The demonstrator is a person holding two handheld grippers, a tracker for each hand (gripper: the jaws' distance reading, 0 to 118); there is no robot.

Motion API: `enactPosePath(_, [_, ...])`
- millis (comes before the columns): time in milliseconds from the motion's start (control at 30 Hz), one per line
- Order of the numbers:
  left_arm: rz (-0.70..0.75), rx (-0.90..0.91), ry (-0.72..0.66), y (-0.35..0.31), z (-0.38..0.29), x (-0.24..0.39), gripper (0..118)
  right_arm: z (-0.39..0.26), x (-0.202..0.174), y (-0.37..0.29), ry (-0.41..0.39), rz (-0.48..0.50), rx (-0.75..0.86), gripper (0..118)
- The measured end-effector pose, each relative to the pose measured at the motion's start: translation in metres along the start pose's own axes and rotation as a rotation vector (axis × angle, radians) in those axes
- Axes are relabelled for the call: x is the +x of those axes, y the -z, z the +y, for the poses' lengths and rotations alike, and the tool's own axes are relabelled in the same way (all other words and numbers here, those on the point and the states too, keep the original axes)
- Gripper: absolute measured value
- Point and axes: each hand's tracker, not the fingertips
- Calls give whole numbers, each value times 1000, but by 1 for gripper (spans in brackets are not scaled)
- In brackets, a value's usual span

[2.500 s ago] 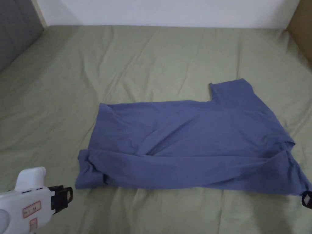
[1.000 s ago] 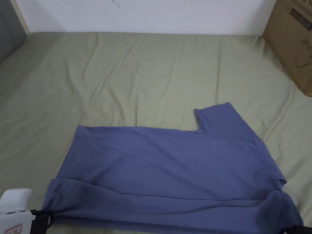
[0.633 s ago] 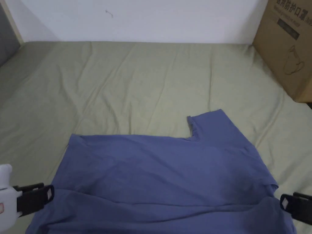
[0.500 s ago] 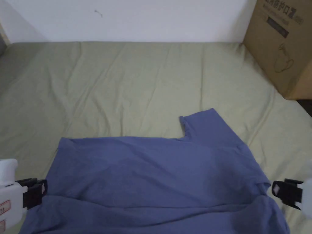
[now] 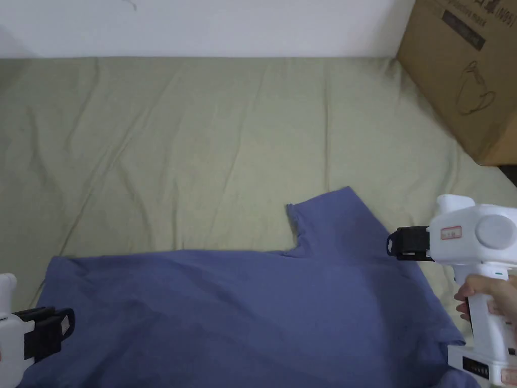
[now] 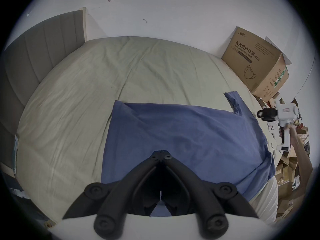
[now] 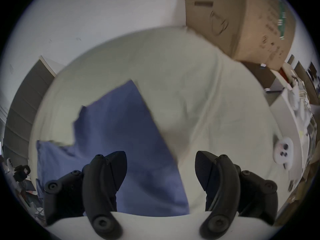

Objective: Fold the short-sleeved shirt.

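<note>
A blue short-sleeved shirt (image 5: 252,313) lies spread on the green bed sheet (image 5: 202,141), with one sleeve (image 5: 343,222) pointing toward the far side. My left gripper (image 5: 68,323) hovers at the shirt's left edge; in the left gripper view its jaws (image 6: 161,152) meet tip to tip with no cloth between them. My right gripper (image 5: 391,243), held by a hand, hangs above the sleeve's right edge. In the right gripper view its jaws (image 7: 161,160) stand wide apart over the shirt (image 7: 124,131), holding nothing. The shirt's near edge runs out of the head view.
A large cardboard box (image 5: 459,76) stands at the bed's far right corner. A grey headboard (image 6: 43,53) bounds the left side. A small white device (image 7: 283,152) lies near the bed's right edge, with clutter on the floor beyond. Bare sheet stretches behind the shirt.
Both grippers left the shirt's near corners. The right gripper rose and moved up to the far sleeve. The left stays by the left edge. The head camera shifted.
</note>
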Motion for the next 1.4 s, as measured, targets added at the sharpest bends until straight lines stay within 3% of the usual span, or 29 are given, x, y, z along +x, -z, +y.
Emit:
enactPosePath(100, [1,-16,2,10,5,0,0,4,3,43,2,-36,-161,79])
enactPosePath(133, [3,-17,5,14,5,-3,0,0,1,45,-13,-34,-143,67])
enactPosePath(200, [3,-25,9,17,9,-5,0,4,-6,28,-21,-34,-117,62])
enactPosePath(233, [-4,-31,8,19,12,-7,0,6,-8,23,-35,-57,-88,45])
enactPosePath(267, [-5,-37,2,22,14,-12,7,7,-10,20,-46,-66,-68,14])
enactPosePath(300, [2,-45,-2,25,19,-14,28,5,-10,16,-33,-31,-75,4])
enactPosePath(333, [10,-56,-1,29,26,-16,72,6,-12,19,-28,-25,-94,4])
enactPosePath(367, [14,-61,1,35,32,-20,102,6,-13,22,-31,-27,-101,4])
enactPosePath(400, [22,-54,-4,41,38,-27,115,5,-14,24,-31,-33,-99,4])
enactPosePath(500, [51,-29,-73,62,67,-45,111,5,-8,20,29,-16,-94,4])
enactPosePath(633, [108,-89,-115,109,96,-61,108,6,-5,20,34,-1,-101,4])
enactPosePath(667, [110,-102,-123,122,98,-63,103,6,-5,20,48,-2,-103,4])
enactPosePath(733, [126,-188,-125,149,100,-63,82,6,-6,21,50,-6,-105,4])
enactPosePath(800, [206,-258,-56,170,94,-60,82,6,-9,21,36,-16,-107,4])
enactPosePath(867, [205,-240,-48,160,103,-51,61,7,-11,19,23,-22,-104,4])
enactPosePath(900, [207,-234,-35,155,104,-50,42,8,-11,17,23,-23,-105,4])
enactPosePath(933, [221,-219,4,149,102,-46,8,9,-11,13,29,-20,-105,4])
enactPosePath(967, [251,-214,20,147,103,-44,2,10,-10,10,36,-10,-102,4])
enactPosePath(1100, [164,-204,-44,124,102,-44,2,14,-7,-14,87,52,-76,4])
enactPosePath(1400, [115,-52,19,5,88,-38,2,0,3,-116,76,155,37,4])
